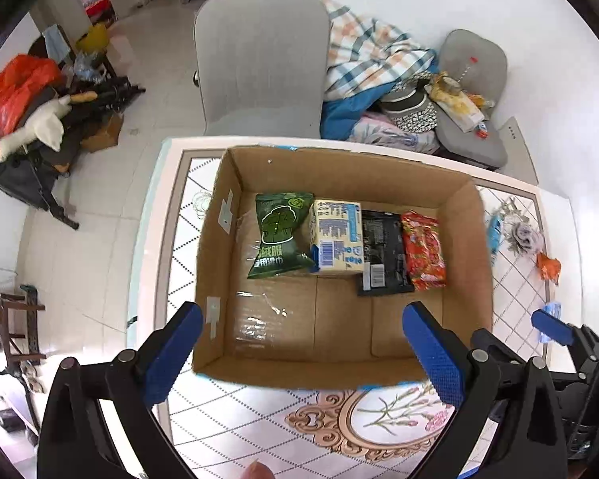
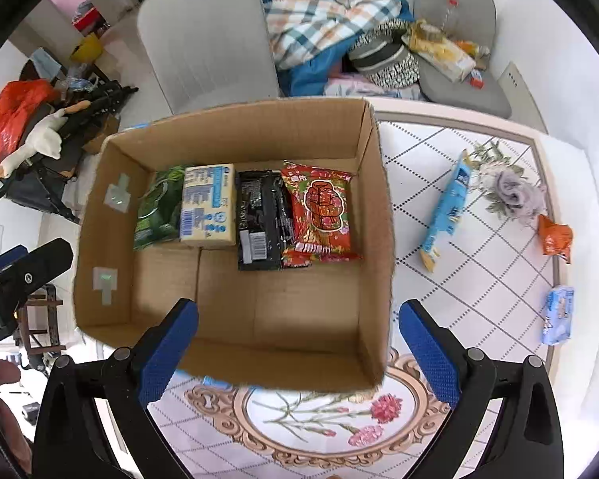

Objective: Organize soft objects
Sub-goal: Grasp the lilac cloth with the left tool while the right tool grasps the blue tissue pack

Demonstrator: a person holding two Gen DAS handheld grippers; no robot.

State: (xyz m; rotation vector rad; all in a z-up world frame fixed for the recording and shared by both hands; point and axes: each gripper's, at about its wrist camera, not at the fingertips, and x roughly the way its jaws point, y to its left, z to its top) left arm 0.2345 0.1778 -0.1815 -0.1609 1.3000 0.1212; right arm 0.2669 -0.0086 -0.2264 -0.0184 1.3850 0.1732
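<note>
While your left gripper (image 1: 301, 353) and right gripper (image 2: 297, 349) hang wide apart, empty, over the cardboard box (image 2: 373, 207), 4 packs sit in its far row; blue pack (image 2: 445, 209), grey cloth (image 2: 513, 193), orange wrapper (image 2: 555, 237), tissue pack (image 2: 559, 313) lie on the table (image 2: 479, 263) right of it.

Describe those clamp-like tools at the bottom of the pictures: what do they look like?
Each is a hand-held gripper with two fingers. The left gripper and right gripper match: black plastic arms with triangular cut-outs and round silver pivot pins, ending in bright blue pads with a fine dotted, grippy texture. A thin black cable runs beside the right gripper in the left view. No sleeves are visible.
</note>
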